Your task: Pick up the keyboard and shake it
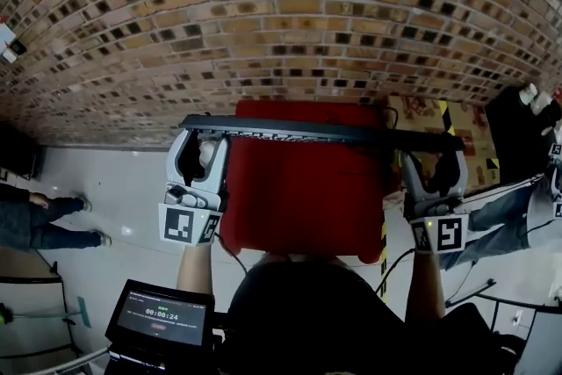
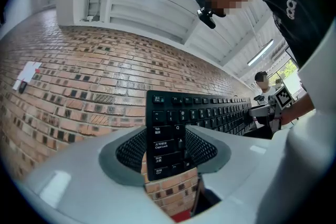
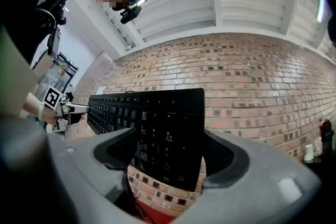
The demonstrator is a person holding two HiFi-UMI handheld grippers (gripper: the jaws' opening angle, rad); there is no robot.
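Against the brick wall [image 1: 263, 13] and above the red bench [image 1: 299, 198], the keyboard [image 1: 325, 133] hangs level in the air. The left claw [image 1: 202, 143] clamps one end and the right claw [image 1: 434, 158] the other. The pick-up looks done. Shaking comes next, and it calls for firm grips and both hands moving together.

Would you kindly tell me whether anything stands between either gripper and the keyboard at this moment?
Nothing visible does. The left gripper and the right gripper each clamp one end of the keyboard, pads directly on it, with it held up clear of the red surface below.
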